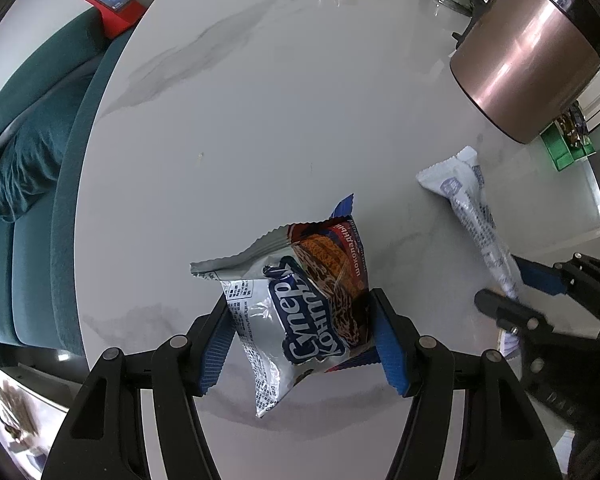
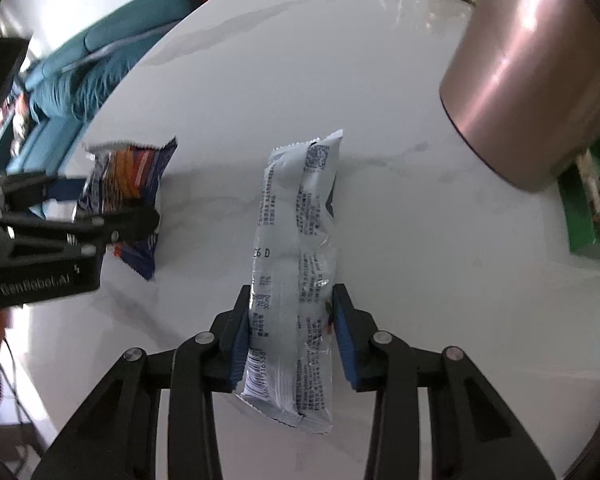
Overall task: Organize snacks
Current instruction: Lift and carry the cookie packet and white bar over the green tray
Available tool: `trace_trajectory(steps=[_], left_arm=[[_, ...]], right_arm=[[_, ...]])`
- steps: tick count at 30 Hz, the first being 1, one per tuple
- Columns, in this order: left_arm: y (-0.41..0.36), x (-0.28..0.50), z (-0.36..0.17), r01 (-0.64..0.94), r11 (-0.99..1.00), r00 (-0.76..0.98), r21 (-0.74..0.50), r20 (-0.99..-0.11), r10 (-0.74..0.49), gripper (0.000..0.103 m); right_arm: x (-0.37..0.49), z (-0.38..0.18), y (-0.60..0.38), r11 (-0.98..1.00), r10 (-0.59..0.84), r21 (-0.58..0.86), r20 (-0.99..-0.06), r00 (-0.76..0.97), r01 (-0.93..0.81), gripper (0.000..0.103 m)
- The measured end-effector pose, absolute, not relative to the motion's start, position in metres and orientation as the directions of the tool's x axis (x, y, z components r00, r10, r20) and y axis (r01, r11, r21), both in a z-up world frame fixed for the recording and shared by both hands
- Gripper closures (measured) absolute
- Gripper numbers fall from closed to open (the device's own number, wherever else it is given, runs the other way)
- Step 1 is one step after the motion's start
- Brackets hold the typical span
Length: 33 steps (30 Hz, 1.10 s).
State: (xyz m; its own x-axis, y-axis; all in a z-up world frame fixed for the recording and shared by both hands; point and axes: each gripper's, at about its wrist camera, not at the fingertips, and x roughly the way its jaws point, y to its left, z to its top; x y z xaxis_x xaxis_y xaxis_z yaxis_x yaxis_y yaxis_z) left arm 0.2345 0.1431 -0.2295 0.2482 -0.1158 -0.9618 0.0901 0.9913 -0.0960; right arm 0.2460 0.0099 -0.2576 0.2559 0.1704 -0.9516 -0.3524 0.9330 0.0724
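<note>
Left wrist: crinkly foil wafer packet [image 1: 300, 312]; long white wrapper [image 1: 476, 220] — glossy.

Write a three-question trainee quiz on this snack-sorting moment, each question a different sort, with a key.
1. True or false: the left gripper is shut on the silver and blue wafer packet.
2. Multiple choice: what does the right gripper hold? A) a red box B) the long white snack bar C) nothing
3. Fill in: the copper-coloured canister stands on the marble ____.

Key
1. True: both blue pads press the packet's sides.
2. B: its pads pinch the bar near its lower end.
3. table
</note>
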Motion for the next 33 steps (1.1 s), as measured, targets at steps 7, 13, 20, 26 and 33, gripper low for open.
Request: trace_trajectory(steps=[7,13,20,26,33], left_arm=[[0.131,0.224,-0.219,0.093,0.99,0.254,-0.104,-0.959,-0.124,0.045],[0.095,0.212,-0.196,0.167,0.98,0.279,-0.11,-0.948,-0.154,0.045],[0.014,0.204,-0.171,0.267,0.956,0.298,-0.126,-0.932,-0.206,0.045],[-0.064,0.208,-0.162,0.315,0.94,0.296,-0.129,-0.928,-0.227,0.045],[-0.165,0.225,-0.157,0.322,0.933,0.295,-0.163,-0.919,-0.262,0.045]], right_arm=[[0.23,-0.241,-0.015,0.94,0.205,0.106,-0.936,0.287,-0.324,0.087],[0.22,-0.227,-0.045,0.948,0.234,0.144,-0.92,0.313,-0.285,0.087],[0.211,-0.208,-0.115,0.965,0.226,0.157,-0.902,0.368,-0.208,0.087],[0.211,-0.19,-0.191,0.973,0.214,0.159,-0.888,0.406,-0.165,0.087],[0.226,-0.174,-0.299,0.978,0.205,0.168,-0.879,0.43,-0.124,0.087]])
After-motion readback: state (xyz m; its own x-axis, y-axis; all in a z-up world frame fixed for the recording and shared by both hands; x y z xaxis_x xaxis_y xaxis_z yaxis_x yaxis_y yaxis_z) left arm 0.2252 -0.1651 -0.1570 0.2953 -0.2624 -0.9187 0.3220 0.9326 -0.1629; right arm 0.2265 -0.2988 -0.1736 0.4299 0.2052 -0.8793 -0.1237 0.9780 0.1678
